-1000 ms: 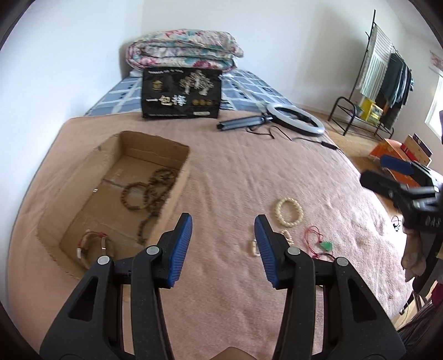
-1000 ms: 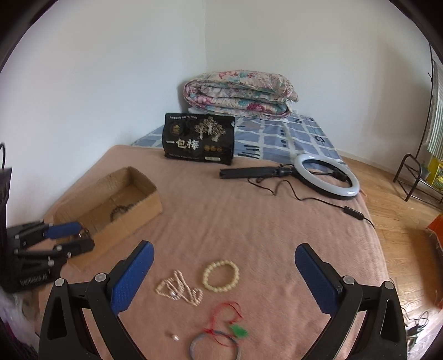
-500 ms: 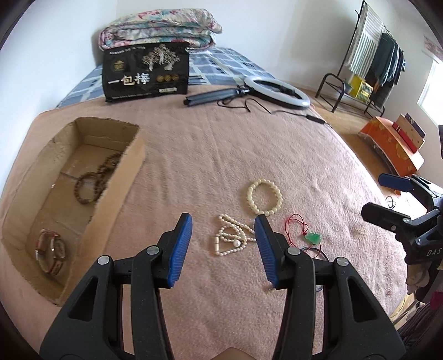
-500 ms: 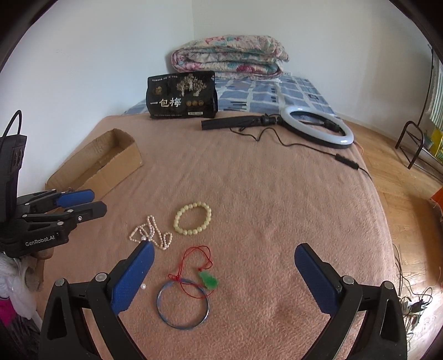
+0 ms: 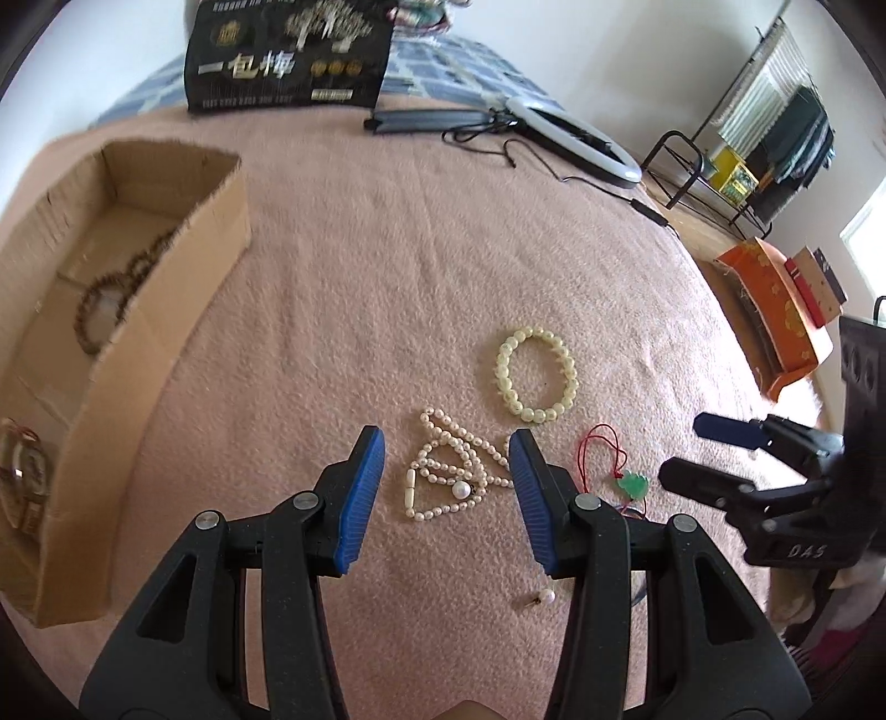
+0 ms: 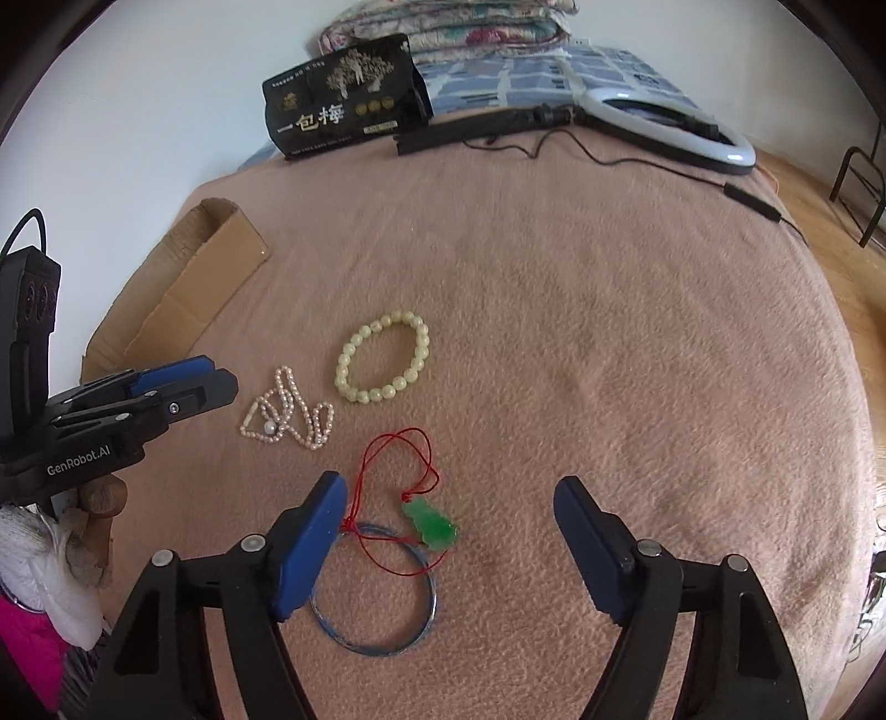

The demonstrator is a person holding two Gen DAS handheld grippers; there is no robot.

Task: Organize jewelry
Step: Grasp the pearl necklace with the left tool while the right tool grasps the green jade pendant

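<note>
On the pink blanket lie a pearl necklace [image 5: 448,471] [image 6: 288,412], a cream bead bracelet [image 5: 534,376] [image 6: 385,363], a green pendant on a red cord [image 6: 432,523] [image 5: 634,483], a blue bangle [image 6: 376,598] and a loose pearl stud [image 5: 545,597]. My left gripper [image 5: 446,443] [image 6: 221,379] hangs open over the pearl necklace, which shows between its jaws untouched. My right gripper [image 6: 451,487] [image 5: 684,451] is open above the pendant and bangle; its jaws are closing with the pendant between them, not pressing on it. The cardboard box [image 5: 166,310] at left holds brown bead bracelets [image 5: 105,310].
A black printed bag [image 5: 288,55], a ring light [image 5: 576,138] with its handle and cable, and folded bedding [image 6: 443,22] lie at the far end of the bed. An orange box [image 5: 775,310] and a clothes rack [image 5: 747,111] stand on the floor to the right.
Both grippers have come down and tilted toward the jewelry. The left one swung from the box over to the pearl necklace. The right one's jaws have narrowed around the pendant.
</note>
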